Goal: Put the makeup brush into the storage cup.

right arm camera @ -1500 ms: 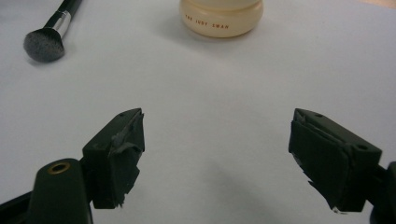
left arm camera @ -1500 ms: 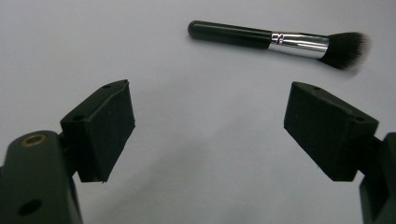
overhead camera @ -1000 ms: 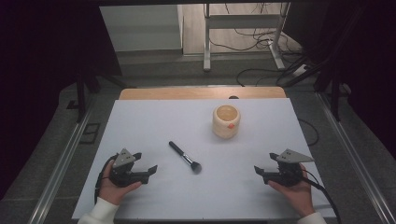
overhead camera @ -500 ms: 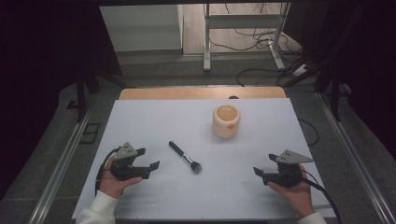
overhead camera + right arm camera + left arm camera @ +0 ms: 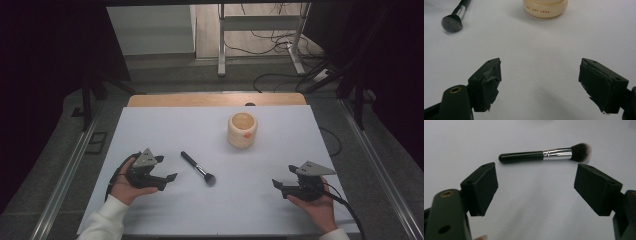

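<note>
Writing: the only readable text is on the cream round ceramic jar (image 5: 545, 8); along its lower wall, in small orange-red capitals, you can read "JUDY SWAN", with a word before it that is cut off and too small to make out.
Jar mark: in the high view the same jar (image 5: 242, 129) carries a small orange spot on its side; no letters can be read there.
Brush: the black-handled makeup brush with a silver metal collar and dark, pale-tipped bristles (image 5: 544, 154) bears no writing that you can see.
Count: one brush, one jar, two grippers, one white table sheet (image 5: 210, 210).
Your left gripper: the left gripper (image 5: 536, 187) has its jaws spread wide and nothing between the pads; they hold nothing.
Brush from your left gripper: it lies flat on the sheet just ahead of the jaw tips, crosswise to them, apart from both pads; its handle end sits in front of one jaw and its bristles in front of the other.
Your right gripper: the right gripper (image 5: 540, 83) also stands spread, with bare sheet between its pads.
Brush from your right gripper: the bristle head (image 5: 451, 23) lies well ahead and off to the left of the jaws.
Jar from your right gripper: it stands upright far ahead, roughly in line with the gap between the jaws.
Jar from your left gripper: in the high view it stands well beyond the left gripper (image 5: 165, 176), past the brush (image 5: 198, 168).
</note>
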Available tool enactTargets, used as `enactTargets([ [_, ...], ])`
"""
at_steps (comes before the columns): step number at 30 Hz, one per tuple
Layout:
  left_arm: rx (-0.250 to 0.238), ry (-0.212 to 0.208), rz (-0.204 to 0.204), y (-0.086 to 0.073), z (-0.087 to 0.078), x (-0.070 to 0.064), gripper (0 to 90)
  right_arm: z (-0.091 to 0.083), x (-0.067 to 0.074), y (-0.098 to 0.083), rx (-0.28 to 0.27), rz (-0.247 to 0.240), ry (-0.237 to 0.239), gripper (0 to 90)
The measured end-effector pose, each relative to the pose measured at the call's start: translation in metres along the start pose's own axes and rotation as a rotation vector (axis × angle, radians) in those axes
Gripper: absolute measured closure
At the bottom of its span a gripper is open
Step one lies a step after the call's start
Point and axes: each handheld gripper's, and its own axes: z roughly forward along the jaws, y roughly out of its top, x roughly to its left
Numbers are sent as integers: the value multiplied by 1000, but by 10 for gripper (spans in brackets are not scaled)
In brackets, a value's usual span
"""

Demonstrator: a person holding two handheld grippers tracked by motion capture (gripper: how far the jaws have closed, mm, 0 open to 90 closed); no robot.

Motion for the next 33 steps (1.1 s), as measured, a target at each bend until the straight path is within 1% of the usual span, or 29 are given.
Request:
enactTargets([
  [1, 0, 0, 0, 0, 0, 0, 194, 0, 0, 0, 0, 0, 0, 189],
  [2, 7, -11, 26, 3, 2, -1, 194, 0, 0, 0, -1, 1, 2, 189],
  [5, 20, -27, 67, 8, 6, -2, 194, 0, 0, 0, 2, 5, -2, 188],
  [6, 20, -27, 67, 8, 6, -2, 195, 0, 0, 0, 4, 8, -4, 188],
  [7, 37, -43, 99, 12, 8, -4, 195, 0, -1, 0, 5, 9, -6, 189],
  [10, 58, -59, 139, 18, 12, -4, 194, 0, -1, 0, 4, 13, -2, 189],
  [13, 67, -79, 156, 23, 15, -3, 193, 1, -1, 0, 7, 12, -3, 190],
  [14, 66, -83, 155, 25, 17, -2, 193, 1, -1, 0, 8, 13, -4, 190],
  [15, 74, -89, 167, 26, 18, -1, 192, 1, -1, 0, 8, 13, -4, 190],
  [16, 69, -92, 164, 28, 19, -2, 187, 1, -1, 0, 7, 14, -5, 191],
  [17, 79, -94, 185, 29, 19, 0, 177, 1, -1, 0, 7, 14, -4, 191],
  [18, 78, -98, 197, 31, 20, 0, 177, 1, -1, 0, 6, 14, -4, 191],
  [19, 85, -99, 221, 32, 21, 1, 174, 0, -1, 0, 7, 15, -4, 191],
  [20, 85, -99, 221, 32, 21, 1, 166, 1, -1, 0, 8, 13, -5, 191],
  [21, 93, -95, 250, 35, 23, 0, 162, 1, -1, 0, 8, 13, -4, 191],
  [22, 93, -95, 250, 35, 23, 0, 162, 1, -1, 0, 8, 13, -4, 191],
  [23, 99, -96, 266, 36, 24, -1, 162, 1, -1, 0, 7, 13, -2, 191],
  [24, 115, -102, 307, 39, 26, -1, 162, 1, -1, 0, 6, 13, -2, 191],
  [25, 116, -108, 316, 40, 27, -2, 162, 1, -1, 0, 6, 14, -3, 191],
  [29, 131, -132, 371, 44, 30, -2, 156, 1, -1, 0, 10, 14, -3, 192],
  [30, 132, -136, 381, 45, 31, -1, 156, 1, -1, 0, 11, 14, -3, 192],
  [31, 132, -136, 381, 45, 31, -1, 155, 1, -1, 0, 11, 14, -3, 192],
  [32, 128, -149, 401, 48, 31, 0, 152, 1, -1, 0, 9, 15, -2, 192],
  [33, 125, -156, 404, 49, 31, 1, 153, 1, -1, 0, 7, 15, 0, 192],
])
